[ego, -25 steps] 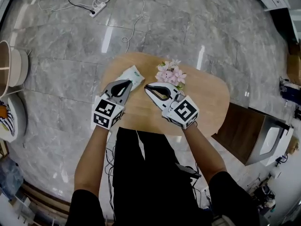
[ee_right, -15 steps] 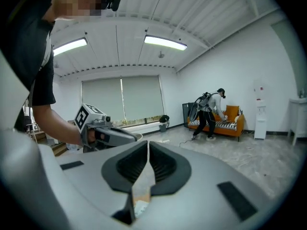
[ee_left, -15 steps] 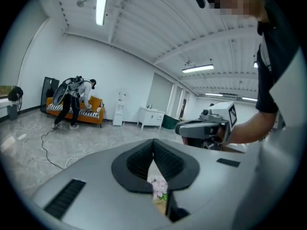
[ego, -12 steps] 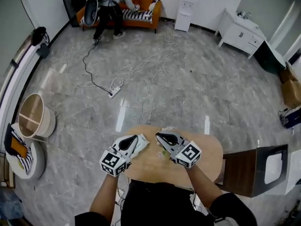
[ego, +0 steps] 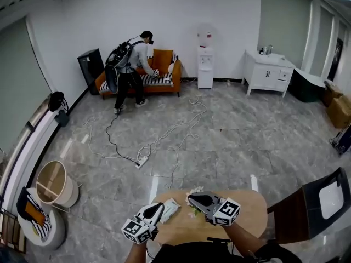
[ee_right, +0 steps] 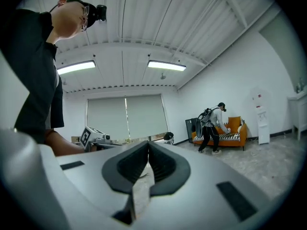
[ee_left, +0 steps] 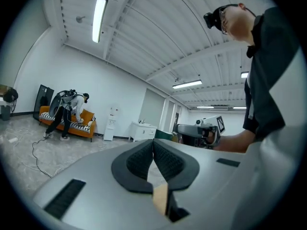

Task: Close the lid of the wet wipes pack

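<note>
The left gripper (ego: pixel 158 206) and right gripper (ego: pixel 191 197) are hovering over the table (ego: pixel 249 211), each with jaws pressed together on nothing. The wipes pack (ego: pixel 170 210) is lying on the table just beside the left gripper. Its lid is showing too small to tell how it stands. A bin (ego: pixel 53 184) is standing on the floor, showing only a divider inside.

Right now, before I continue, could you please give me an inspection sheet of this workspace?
Surface: oval wooden table.
Job's things: wet wipes pack on the table; lid state too small to tell.
Clutter: flowers beside the pack.
Grippers: left gripper and right gripper both shut, empty, over the table.
Cables: power strip on the floor, its leads trailing.
Surroundings: person at an orange sofa; water dispenser.
</note>
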`<state>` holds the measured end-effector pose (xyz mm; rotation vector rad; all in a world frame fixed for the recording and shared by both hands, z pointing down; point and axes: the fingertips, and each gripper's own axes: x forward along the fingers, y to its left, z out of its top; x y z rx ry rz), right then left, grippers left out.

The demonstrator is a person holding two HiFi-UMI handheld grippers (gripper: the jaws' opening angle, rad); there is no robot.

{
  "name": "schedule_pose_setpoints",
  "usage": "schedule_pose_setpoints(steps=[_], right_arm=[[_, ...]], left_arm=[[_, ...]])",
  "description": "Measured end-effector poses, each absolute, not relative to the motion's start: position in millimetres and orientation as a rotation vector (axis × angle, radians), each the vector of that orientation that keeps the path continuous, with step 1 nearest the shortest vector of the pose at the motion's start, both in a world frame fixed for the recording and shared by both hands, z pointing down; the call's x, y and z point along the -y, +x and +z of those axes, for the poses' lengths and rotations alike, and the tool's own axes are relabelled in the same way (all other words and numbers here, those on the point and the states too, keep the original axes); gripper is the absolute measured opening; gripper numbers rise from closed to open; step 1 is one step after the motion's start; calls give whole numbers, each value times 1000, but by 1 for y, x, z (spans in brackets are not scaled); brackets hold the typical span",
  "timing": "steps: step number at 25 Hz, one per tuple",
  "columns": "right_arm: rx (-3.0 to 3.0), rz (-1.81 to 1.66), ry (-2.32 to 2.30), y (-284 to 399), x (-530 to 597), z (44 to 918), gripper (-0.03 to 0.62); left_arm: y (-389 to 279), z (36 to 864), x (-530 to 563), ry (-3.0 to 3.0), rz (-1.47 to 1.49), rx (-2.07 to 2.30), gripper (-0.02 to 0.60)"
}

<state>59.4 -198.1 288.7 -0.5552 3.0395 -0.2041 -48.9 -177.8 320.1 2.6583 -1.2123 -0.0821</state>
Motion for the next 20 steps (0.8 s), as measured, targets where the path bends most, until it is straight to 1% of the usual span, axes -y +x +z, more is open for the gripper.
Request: schedule_pose_setpoints(steps=[8,13,20], right_arm=[[-2997,-229,-602,65,147,280,12],[-2988,-242,-652,63,79,293,12],[-3021,-309,-679,38,-19,314,12]], left_arm=[[-19,304,139,2752,-113,1025,15],[0,306,74,2798,-152,905,16],[-24,338,-26,2715,-174,871,17]])
